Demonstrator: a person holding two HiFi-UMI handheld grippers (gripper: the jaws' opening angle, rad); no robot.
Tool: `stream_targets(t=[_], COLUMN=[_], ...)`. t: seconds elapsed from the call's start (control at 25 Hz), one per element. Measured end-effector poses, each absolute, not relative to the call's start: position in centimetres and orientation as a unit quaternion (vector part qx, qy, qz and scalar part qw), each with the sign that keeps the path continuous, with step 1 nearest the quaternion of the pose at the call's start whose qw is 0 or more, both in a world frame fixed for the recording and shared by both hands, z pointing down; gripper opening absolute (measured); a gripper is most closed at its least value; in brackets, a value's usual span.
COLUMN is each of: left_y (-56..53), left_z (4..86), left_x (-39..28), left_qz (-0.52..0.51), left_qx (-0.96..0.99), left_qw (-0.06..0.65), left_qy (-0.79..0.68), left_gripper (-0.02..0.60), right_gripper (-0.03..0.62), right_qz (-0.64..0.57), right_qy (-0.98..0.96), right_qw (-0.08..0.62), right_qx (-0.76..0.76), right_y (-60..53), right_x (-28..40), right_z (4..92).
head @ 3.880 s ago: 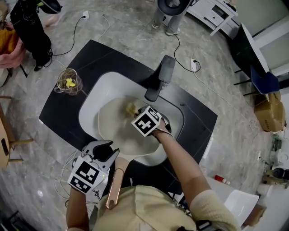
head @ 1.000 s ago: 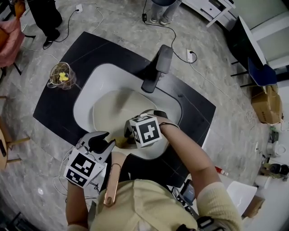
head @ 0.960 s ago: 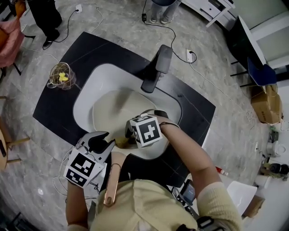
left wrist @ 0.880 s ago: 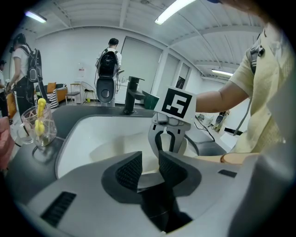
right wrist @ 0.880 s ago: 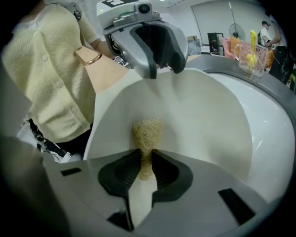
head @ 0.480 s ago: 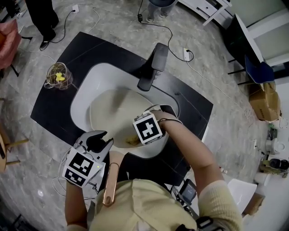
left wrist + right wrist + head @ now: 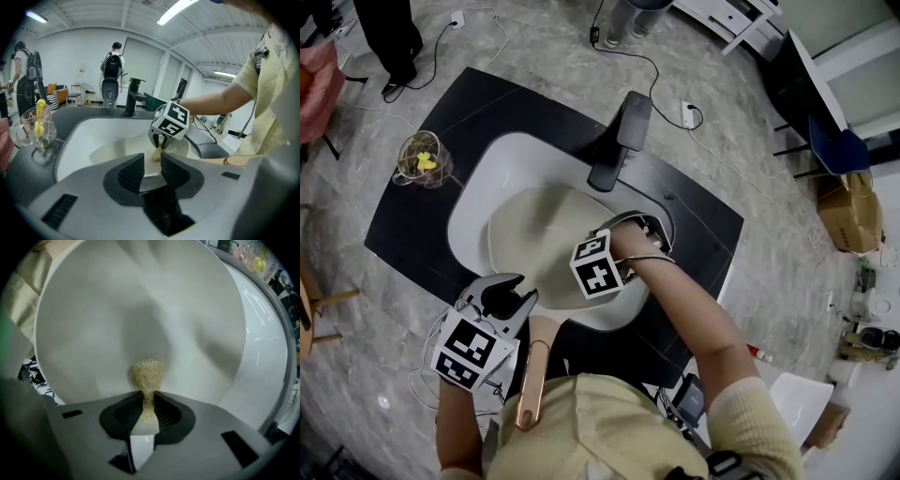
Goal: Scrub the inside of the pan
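Observation:
A cream-lined pan (image 7: pixel 530 234) lies tilted in the white sink (image 7: pixel 473 192), its copper handle (image 7: pixel 530 384) pointing toward me. My left gripper (image 7: pixel 508 298) sits at the pan's near rim beside the handle, jaws shut on the rim (image 7: pixel 149 165). My right gripper (image 7: pixel 147 401) is shut on a straw-coloured scouring pad (image 7: pixel 148 373) pressed against the pan's inner wall. In the head view its marker cube (image 7: pixel 595 267) hides the jaws and pad. The left gripper view shows the right gripper (image 7: pixel 161 140) with the pad (image 7: pixel 156 154) low in the pan.
A black faucet (image 7: pixel 619 141) overhangs the sink's far side. The black counter (image 7: pixel 422 234) surrounds the sink, with a glass (image 7: pixel 417 159) holding something yellow at its left. Cables run over the floor (image 7: pixel 712 141). People stand in the background (image 7: pixel 112 70).
My right gripper brought the pad from the pan's far side down to its near wall, then shifted slightly and tilted. The left gripper kept its hold on the rim.

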State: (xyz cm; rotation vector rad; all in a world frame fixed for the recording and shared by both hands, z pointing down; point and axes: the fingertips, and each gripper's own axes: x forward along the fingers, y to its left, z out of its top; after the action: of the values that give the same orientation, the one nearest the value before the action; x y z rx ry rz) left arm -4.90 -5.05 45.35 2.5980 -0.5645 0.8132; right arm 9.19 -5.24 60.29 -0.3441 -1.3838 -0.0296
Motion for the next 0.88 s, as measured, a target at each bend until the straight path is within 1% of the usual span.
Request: stream_targets(t=[0.4,0.68,0.88], left_y=[-5.1,-5.1,-5.0], left_z=[45.2,45.1,45.2], left_x=[-5.2,-5.3,-5.2], left_qz=[0.271,0.269,0.266], left_qx=[0.920,0.920,0.920], left_qw=[0.191,0.192,0.194], left_qy=[-0.207,-0.210,-0.211], left_gripper=[0.110,0.110,0.110], right_gripper=[0.084,0.084,0.086], right_qz=[-0.087,-0.138,-0.174], right_qy=[-0.626,-0.640,-0.658], right_qw=[0.773,0.755,0.725], right_qx=[-0.063,0.025,0.111], right_y=[-9.9,-13.6,-16.1], right_x=[9.0,7.8,6.8], right_z=[62.8,63.5,63.3])
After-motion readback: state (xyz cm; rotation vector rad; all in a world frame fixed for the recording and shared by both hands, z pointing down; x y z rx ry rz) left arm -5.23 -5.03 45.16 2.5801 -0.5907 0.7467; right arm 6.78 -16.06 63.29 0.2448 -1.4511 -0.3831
